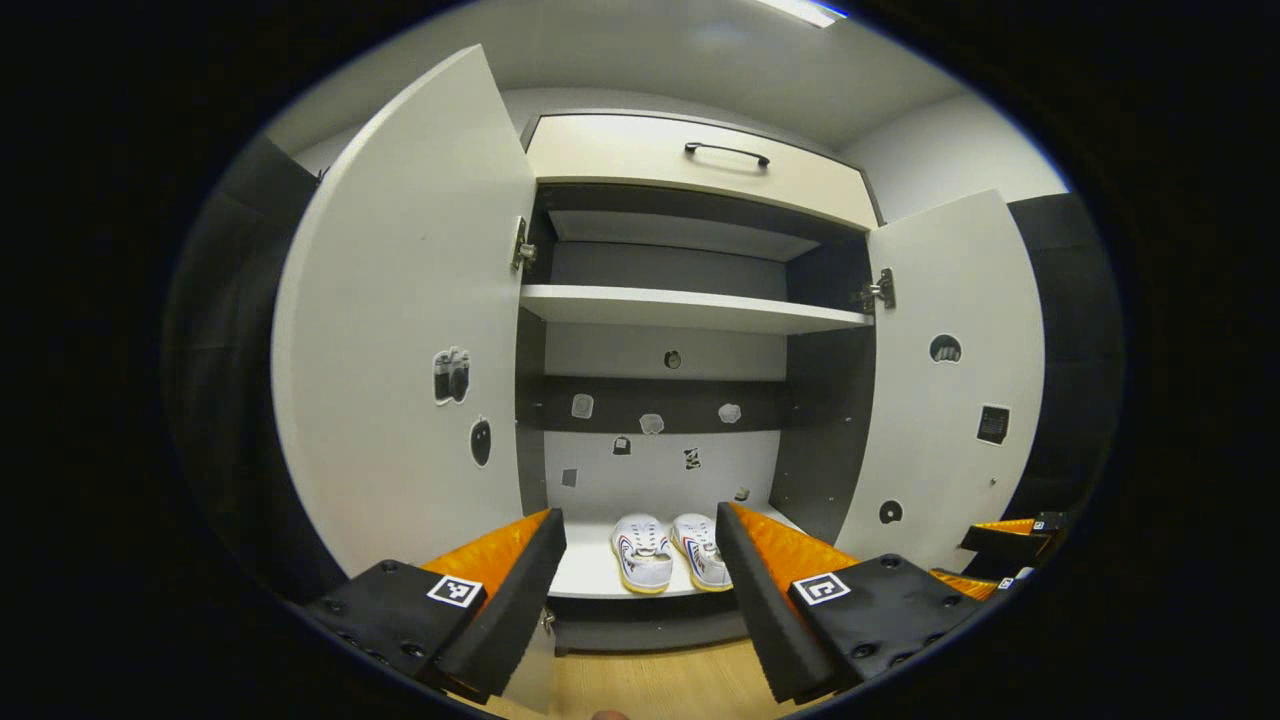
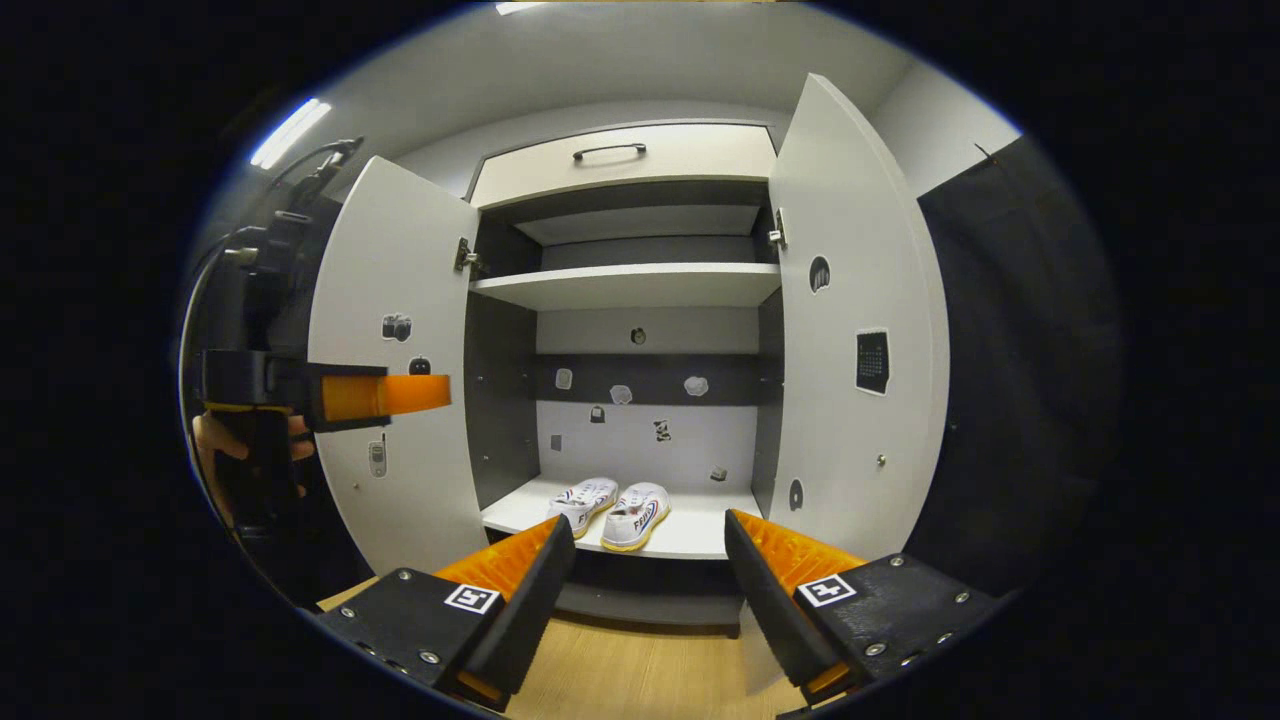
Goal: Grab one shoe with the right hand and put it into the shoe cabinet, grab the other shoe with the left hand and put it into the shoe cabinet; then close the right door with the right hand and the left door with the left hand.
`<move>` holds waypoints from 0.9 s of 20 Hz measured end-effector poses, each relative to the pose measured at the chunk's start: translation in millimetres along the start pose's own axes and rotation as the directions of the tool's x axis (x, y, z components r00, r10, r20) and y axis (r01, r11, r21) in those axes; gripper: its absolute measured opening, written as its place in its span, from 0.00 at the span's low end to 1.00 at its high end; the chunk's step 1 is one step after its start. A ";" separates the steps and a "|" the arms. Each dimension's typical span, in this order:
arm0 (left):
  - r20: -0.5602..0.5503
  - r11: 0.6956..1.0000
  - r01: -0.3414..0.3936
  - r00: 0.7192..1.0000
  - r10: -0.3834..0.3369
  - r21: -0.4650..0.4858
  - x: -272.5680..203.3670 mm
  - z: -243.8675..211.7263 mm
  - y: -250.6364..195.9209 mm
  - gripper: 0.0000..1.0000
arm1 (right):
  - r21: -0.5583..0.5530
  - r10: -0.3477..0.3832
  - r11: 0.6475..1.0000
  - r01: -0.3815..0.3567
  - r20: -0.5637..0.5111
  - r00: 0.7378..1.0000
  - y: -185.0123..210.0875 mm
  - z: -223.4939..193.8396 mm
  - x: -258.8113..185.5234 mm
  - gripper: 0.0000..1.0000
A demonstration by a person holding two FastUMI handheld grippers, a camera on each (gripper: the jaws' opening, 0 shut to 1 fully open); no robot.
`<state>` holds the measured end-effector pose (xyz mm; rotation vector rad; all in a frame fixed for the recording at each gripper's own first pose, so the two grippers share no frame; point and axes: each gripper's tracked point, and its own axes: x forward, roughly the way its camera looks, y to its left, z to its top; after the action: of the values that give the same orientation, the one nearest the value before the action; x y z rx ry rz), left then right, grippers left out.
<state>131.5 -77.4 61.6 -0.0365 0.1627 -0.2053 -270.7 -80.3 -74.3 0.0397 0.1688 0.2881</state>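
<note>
Two white shoes [image 1: 643, 553] [image 1: 700, 550] stand side by side on the bottom shelf [image 1: 590, 575] of the shoe cabinet, also seen as a pair [image 2: 582, 503] [image 2: 635, 515] in the right gripper view. Both cabinet doors stand wide open: the left door [image 1: 400, 330] [image 2: 420, 480] and the right door [image 1: 950, 400] [image 2: 850, 330]. My left gripper [image 1: 640, 515] is open and empty, back from the shelf. My right gripper [image 2: 650, 522] is open and empty too, facing the shelf. The left gripper [image 2: 385, 395] hangs in front of the left door, held by a hand [image 2: 215, 450].
Above the shoes are a white middle shelf [image 1: 690, 308] and a drawer with a dark handle [image 1: 727, 152]. Small stickers dot the back wall and doors. Wooden floor [image 2: 640, 670] lies before the cabinet. The right gripper [image 1: 990, 558] shows low beside the right door.
</note>
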 end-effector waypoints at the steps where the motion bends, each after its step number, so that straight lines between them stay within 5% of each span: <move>1: 0.014 1.000 0.002 1.000 -0.002 -0.002 -11.2 0.6 2.9 0.95 | 0.000 -0.019 1.000 0.019 0.006 1.000 -6.5 2.1 -3.3 0.93; 6: 0.047 0.999 0.013 0.999 -0.012 -0.036 -49.2 -1.4 26.5 0.99 | 0.011 -0.161 0.987 0.161 0.026 0.987 -57.6 9.4 -31.3 0.92; 13: 0.071 1.000 0.011 0.997 -0.009 -0.021 -75.8 -0.9 35.4 0.97 | 0.031 -0.374 0.927 0.373 0.053 0.926 -156.3 19.9 -64.2 0.93; 18: 0.076 0.997 0.017 0.997 -0.012 -0.070 -78.8 4.8 19.1 0.96 | 0.040 -0.394 0.918 0.394 0.003 0.919 -202.1 -1.4 -48.1 0.92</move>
<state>60.0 -42.4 77.7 -0.1158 0.0948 -0.2119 -259.9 -287.6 -80.8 0.0449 0.1674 -0.1197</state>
